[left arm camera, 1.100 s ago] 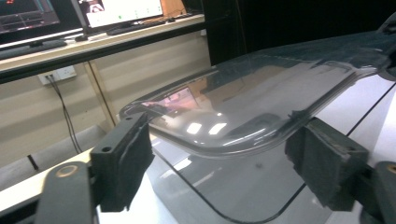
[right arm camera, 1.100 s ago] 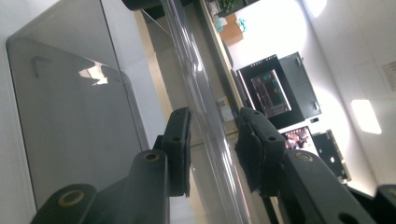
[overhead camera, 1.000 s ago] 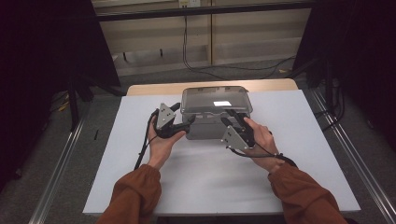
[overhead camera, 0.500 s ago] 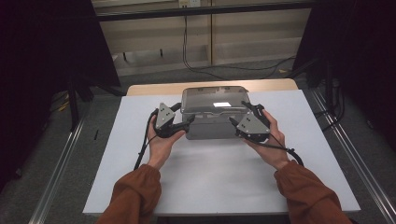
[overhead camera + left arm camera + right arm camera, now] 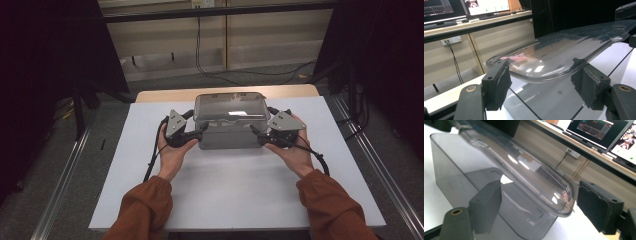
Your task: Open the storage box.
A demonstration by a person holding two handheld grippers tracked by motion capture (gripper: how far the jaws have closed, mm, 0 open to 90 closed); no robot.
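Observation:
A smoky grey see-through box (image 5: 229,136) with a clear domed lid (image 5: 230,106) stands at the back middle of the white table (image 5: 225,200). My left gripper (image 5: 199,133) is at the box's left end, and my right gripper (image 5: 256,133) is at its right end. In the left gripper view the jaws stand wide apart with the lid's rim (image 5: 564,52) reaching in between them. The right gripper view shows the same: open jaws on either side of the lid's end (image 5: 524,165), with the box wall (image 5: 456,167) below. Neither pair of pads presses on the plastic.
Wide bare white tabletop lies in front of the box. Metal rails (image 5: 65,175) run along both sides of the table. Cables (image 5: 210,70) trail on the floor behind it. A desk with monitors (image 5: 486,5) (image 5: 596,130) stands farther off.
My right gripper has swung from in front of the box's top out to its right end and now faces inward. The left gripper has stayed at the left end.

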